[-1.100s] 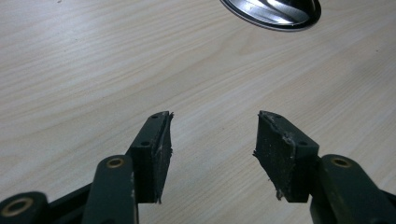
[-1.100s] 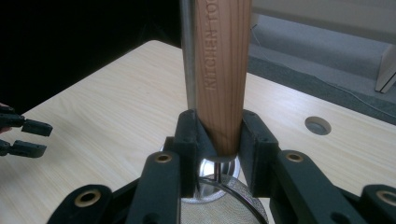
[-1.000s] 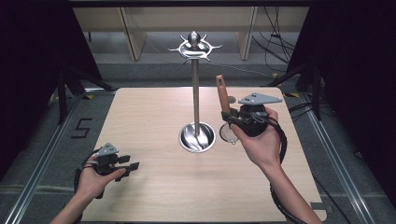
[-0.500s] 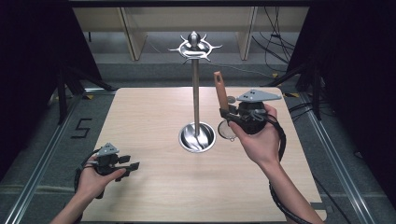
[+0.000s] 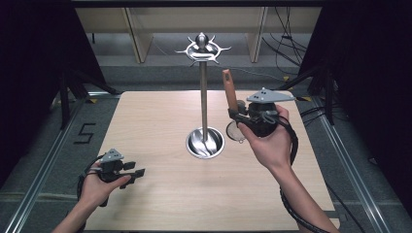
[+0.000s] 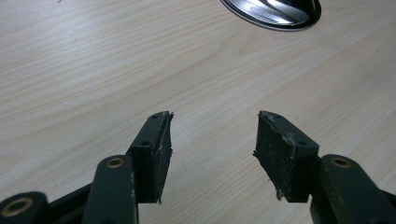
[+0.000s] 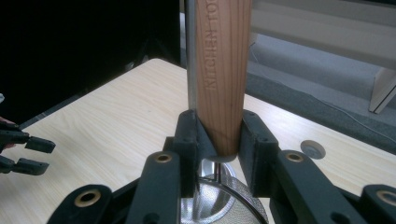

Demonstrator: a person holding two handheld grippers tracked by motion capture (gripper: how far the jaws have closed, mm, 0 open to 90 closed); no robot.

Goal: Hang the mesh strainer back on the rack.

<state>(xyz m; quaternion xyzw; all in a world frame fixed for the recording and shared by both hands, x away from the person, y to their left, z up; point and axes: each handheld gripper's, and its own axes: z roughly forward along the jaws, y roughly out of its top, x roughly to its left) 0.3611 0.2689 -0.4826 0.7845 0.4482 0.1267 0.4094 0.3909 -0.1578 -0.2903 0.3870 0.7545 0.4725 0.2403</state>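
Clamping a strainer's wooden handle (image 7: 219,74), the right claw (image 7: 218,140) hides its mesh; left claw (image 6: 212,149) gapes.

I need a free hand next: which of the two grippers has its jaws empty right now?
The left gripper, low near the table's front-left: its jaws stand open with nothing between. The right gripper is clamped on the strainer's wooden handle.

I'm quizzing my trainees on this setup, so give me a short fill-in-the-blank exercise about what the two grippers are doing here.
1. The right gripper is shut on the strainer's ____ handle.
2. The left gripper hovers over the table with its jaws ____.
3. The metal stand rises from a round ____ base.

Missing words: wooden; open; metal
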